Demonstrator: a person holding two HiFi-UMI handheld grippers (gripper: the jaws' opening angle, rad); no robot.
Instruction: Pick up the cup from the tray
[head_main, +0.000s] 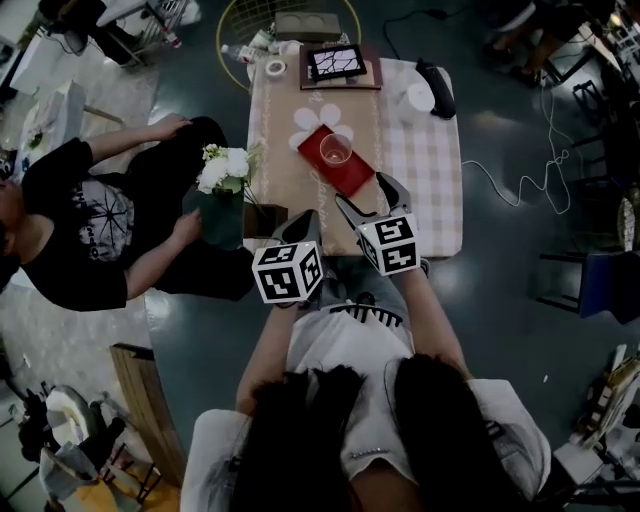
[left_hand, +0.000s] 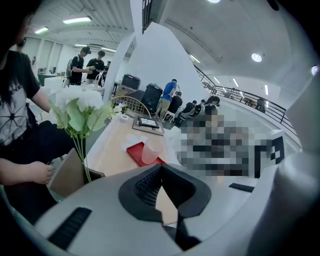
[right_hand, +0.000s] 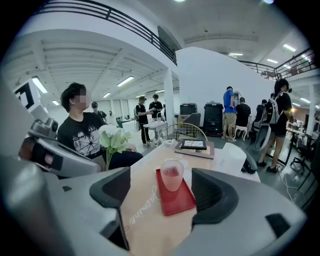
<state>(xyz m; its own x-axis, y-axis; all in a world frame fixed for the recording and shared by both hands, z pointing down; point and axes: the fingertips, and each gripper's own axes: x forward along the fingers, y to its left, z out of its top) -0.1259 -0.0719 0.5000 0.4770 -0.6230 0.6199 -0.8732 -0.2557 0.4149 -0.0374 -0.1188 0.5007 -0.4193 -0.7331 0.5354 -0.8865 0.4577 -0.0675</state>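
Closest in, the person (head_main: 350, 330) working the two tools is standing at the near end of the surface (head_main: 428, 170), holding both out over its edge. The left gripper (head_main: 302, 226) is pointing up the surface with its fingers (left_hand: 145, 185) pressed together at the tips, and nothing is sitting between them. The right gripper (head_main: 371, 198) is hanging just beside it, its fingers (right_hand: 212, 192) spread wide and gripping nothing. Looking along them, the cup (head_main: 336, 150) is showing in the gap, but it is well ahead and clear of both fingers.

The cup, clear with a pinkish tint, is standing upright toward the far end of the red tray (head_main: 352, 180). The tray is lying slantwise on the tan runner (head_main: 290, 180) going down the surface.

White flowers (head_main: 225, 168) are standing by the left edge, next to a seated onlooker (head_main: 90, 220) in a black shirt. A dark framed panel (head_main: 336, 63) is lying at the far end. Beyond it, in the right gripper view, a few people (right_hand: 232, 110) are standing about the hall.
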